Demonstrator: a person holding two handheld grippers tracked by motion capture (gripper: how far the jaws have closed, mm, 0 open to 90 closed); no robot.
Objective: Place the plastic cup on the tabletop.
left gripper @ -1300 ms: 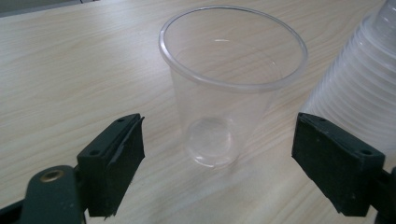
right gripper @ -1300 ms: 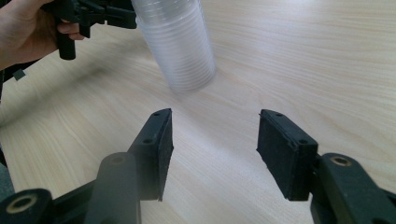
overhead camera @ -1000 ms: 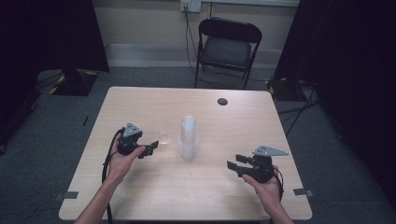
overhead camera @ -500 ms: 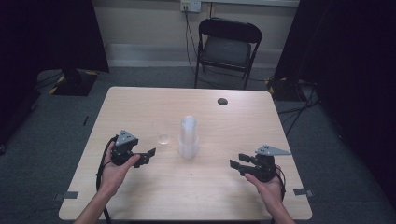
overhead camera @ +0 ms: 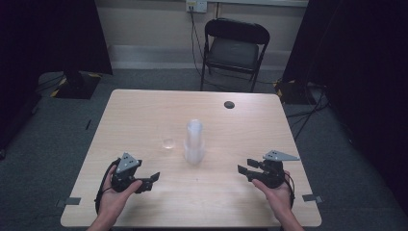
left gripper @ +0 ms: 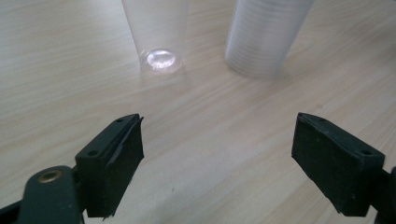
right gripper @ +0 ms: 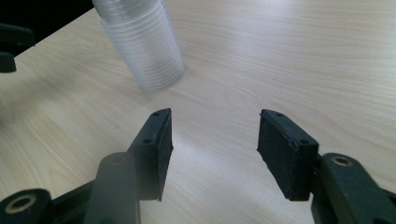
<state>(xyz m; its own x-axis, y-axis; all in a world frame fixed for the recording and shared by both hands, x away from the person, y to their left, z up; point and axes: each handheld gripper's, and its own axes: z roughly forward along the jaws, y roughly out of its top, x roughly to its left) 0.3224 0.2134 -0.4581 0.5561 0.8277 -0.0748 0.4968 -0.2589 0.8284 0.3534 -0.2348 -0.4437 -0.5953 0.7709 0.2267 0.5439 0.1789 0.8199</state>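
Observation:
A tall stack of clear plastic cups (overhead camera: pixel 194 142) stands at the table's middle. One single clear cup (overhead camera: pixel 169 142) stands upright just to its left. My left gripper (overhead camera: pixel 153 178) rests near the front edge, well short of the single cup (left gripper: pixel 156 28) and the stack (left gripper: pixel 266 37). Its jaws have just been opening, and the left gripper (left gripper: pixel 217 158) is open with bare wood between its pads. My right gripper (overhead camera: pixel 243 171) sits at the front right and points toward the stack (right gripper: pixel 144 46). In its own view the right gripper (right gripper: pixel 212 149) is open and holds nothing.
A small dark round disc (overhead camera: pixel 229 104) lies near the table's (overhead camera: pixel 144 106) far edge. A black folding chair (overhead camera: pixel 234 48) stands behind the table. The other hand's gripper (right gripper: pixel 9 42) shows at the far left of the right gripper view.
My left gripper has drawn back from the single cup toward the near edge of the table, leaving the cup standing alone. The right gripper has stayed in place.

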